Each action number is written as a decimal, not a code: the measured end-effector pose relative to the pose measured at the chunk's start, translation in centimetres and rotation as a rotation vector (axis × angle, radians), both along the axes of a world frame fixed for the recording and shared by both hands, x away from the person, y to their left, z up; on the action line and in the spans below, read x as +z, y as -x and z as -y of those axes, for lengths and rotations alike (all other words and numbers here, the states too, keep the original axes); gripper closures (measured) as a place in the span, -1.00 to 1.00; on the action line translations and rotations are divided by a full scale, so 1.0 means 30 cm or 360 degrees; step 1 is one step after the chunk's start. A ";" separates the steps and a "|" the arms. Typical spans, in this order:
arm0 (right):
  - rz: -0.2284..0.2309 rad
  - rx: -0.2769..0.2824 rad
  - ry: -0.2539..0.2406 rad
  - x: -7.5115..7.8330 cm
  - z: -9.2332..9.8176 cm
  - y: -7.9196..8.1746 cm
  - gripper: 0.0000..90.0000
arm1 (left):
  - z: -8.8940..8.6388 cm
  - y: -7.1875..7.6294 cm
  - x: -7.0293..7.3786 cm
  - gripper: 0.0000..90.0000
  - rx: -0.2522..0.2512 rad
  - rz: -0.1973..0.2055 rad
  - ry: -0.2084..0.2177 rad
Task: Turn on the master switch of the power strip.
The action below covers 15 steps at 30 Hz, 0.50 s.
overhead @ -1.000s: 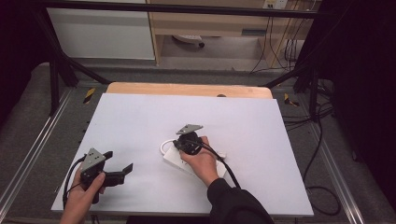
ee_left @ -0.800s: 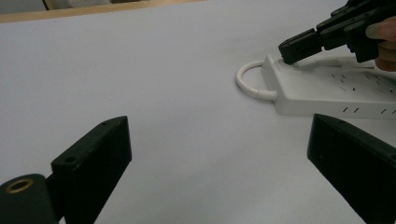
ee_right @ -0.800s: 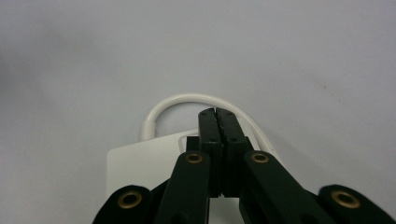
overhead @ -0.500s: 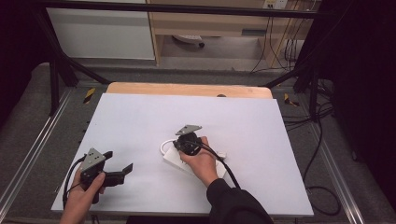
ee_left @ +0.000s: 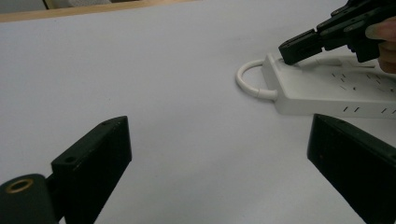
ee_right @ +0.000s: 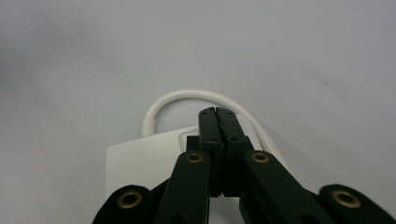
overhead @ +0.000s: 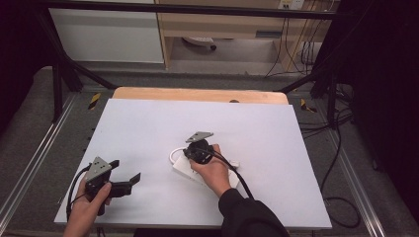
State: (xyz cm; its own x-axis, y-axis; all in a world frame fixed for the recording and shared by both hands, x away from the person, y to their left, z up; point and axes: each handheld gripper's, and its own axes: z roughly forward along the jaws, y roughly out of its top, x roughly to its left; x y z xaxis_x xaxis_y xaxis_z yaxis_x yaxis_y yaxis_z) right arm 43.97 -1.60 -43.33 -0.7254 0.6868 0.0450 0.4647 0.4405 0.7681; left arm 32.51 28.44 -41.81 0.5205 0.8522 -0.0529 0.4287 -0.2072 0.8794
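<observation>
Item: white power strip [overhead: 205,173], with a white cord [ee_left: 250,81] looping out of one end. It lies flat on the white table top [overhead: 148,133], under and just in front of the right gripper's fingers.

Right gripper [ee_right: 218,114]: jaws clenched together, pad against pad, nothing between them. In the left gripper view the closed tips [ee_left: 299,49] rest on the top face of the strip at the end where the cord leaves; they seem to be pressing there, perhaps on a switch, though no switch can be made out. The cord's loop arcs just beyond the fingertips, in the right gripper view.

Left gripper [overhead: 126,181]: jaws spread wide and released, holding nothing, the bare table top between them. It sits well apart from the strip, which lies ahead of its fingers and off to one side. The person's left hand [overhead: 89,210] holds it low over the near edge of the table top.

Handling, judged: a rigid plastic body, light to moderate in weight, unlikely to flex or crush. The casing looks smooth, so pads may slide along it, and a push from above could skid it across the table top. The cord is soft and springy; lifting by it would leave the body swinging.

Where to take hold, judged: across the narrow width of the body, pads on the two long side walls, near the middle for balance. Steadying the far end with the free gripper would keep the strip from shifting under a press.
</observation>
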 end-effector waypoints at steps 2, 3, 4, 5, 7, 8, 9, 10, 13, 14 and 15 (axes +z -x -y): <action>0.0000 -0.0001 0.0003 0.000 -0.001 0.000 1.00 | 0.000 0.000 0.000 -0.86 0.0000 -0.0001 -0.0001; 0.0000 -0.0001 0.0003 0.000 -0.001 0.000 1.00 | 0.000 0.000 0.000 -0.86 0.0000 -0.0001 -0.0001; -0.0003 -0.0001 0.0004 0.001 -0.001 0.000 1.00 | 0.000 0.000 0.000 -0.86 0.0000 -0.0002 -0.0002; -0.0002 -0.0002 0.0004 0.001 -0.001 0.000 1.00 | 0.001 -0.001 -0.001 -0.86 -0.0003 -0.0005 0.0006; -0.0001 -0.0003 0.0005 0.001 -0.002 0.000 1.00 | 0.002 0.000 -0.001 -0.86 -0.0004 -0.0006 0.0008; -0.0001 -0.0004 0.0005 0.001 -0.002 0.000 1.00 | 0.002 -0.001 -0.002 -0.86 -0.0004 -0.0006 0.0008; 0.0000 -0.0003 0.0007 0.001 -0.002 0.001 1.00 | 0.002 -0.001 -0.002 -0.86 -0.0004 -0.0007 0.0007; -0.0001 -0.0002 0.0008 0.001 -0.002 0.001 1.00 | 0.002 -0.001 -0.002 -0.86 -0.0004 -0.0007 0.0007; -0.0001 -0.0002 0.0009 0.001 -0.003 0.001 1.00 | 0.002 -0.001 -0.002 -0.86 -0.0003 -0.0008 0.0005; 0.0000 -0.0001 0.0012 0.001 -0.003 0.002 1.00 | 0.002 -0.001 -0.002 -0.86 -0.0004 -0.0008 0.0004; 0.0004 -0.0005 0.0012 0.001 -0.004 0.002 1.00 | 0.002 -0.001 -0.002 -0.86 -0.0003 -0.0009 0.0004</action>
